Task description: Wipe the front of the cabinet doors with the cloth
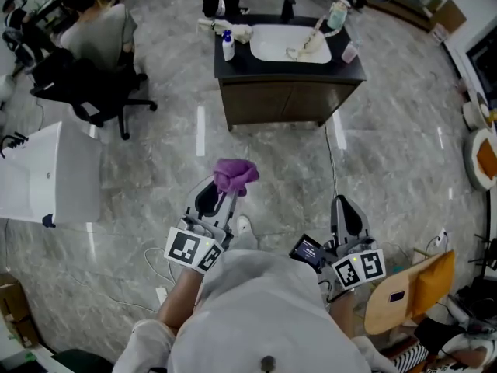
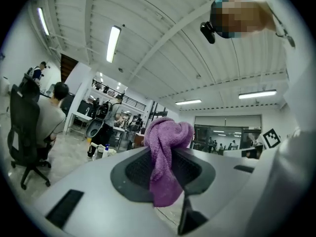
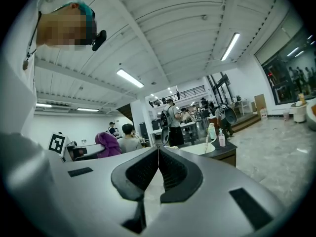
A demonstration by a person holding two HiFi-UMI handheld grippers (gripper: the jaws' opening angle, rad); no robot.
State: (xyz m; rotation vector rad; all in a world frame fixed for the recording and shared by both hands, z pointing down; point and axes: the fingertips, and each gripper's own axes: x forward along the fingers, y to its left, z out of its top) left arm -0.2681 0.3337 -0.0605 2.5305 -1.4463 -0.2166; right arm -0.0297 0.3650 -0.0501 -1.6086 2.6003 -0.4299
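Note:
A dark sink cabinet with two wooden front doors stands ahead on the grey marble floor, well away from both grippers. My left gripper is shut on a purple cloth, held up near my chest; the cloth bunches above the jaws and hangs between them in the left gripper view. At the lower right my right gripper is shut with nothing in it, its jaws touching at the tips. The cabinet shows far off in the right gripper view, and the cloth appears at its left.
On the cabinet top are a white basin, a soap bottle and a spray bottle. A person sits on a black office chair at the left. A white box stands left, a wooden chair right. Cables lie by my feet.

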